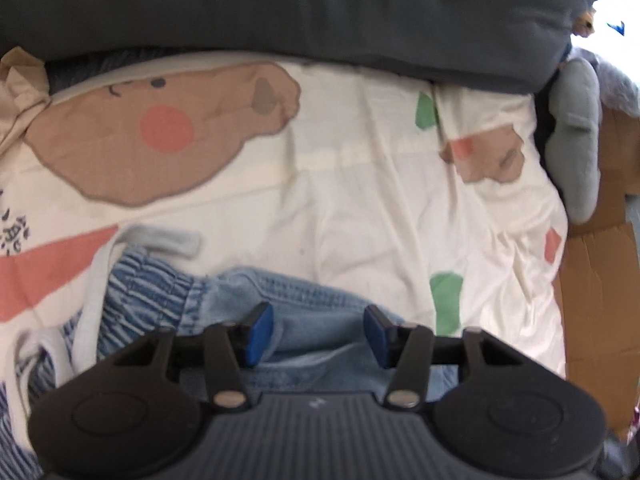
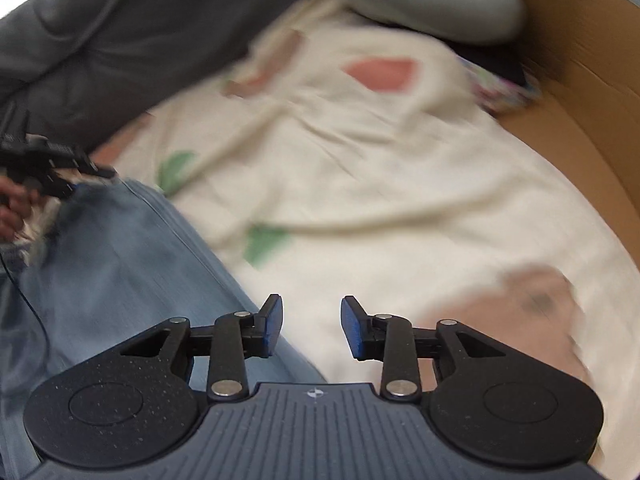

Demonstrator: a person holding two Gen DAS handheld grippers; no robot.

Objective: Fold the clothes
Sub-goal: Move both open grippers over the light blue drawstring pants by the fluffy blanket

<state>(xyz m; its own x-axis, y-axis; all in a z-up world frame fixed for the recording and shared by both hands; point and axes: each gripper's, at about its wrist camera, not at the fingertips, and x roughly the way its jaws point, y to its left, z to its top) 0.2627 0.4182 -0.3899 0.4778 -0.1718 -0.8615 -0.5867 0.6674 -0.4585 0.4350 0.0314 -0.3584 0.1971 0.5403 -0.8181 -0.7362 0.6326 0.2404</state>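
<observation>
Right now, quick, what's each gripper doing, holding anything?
Left gripper: open, poised over the denim garment, not gripping it.
Right gripper: open, empty, above the cream sheet.

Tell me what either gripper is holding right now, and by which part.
Nothing is held. The left gripper is open over the denim trousers; the right gripper is open and empty over the printed sheet.

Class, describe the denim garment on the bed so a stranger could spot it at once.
Start at the cream bedsheet printed with a big brown cartoon face. On its near edge lie pale blue jeans, under the left gripper. Only they are faded denim with a gathered elastic waistband.
</observation>
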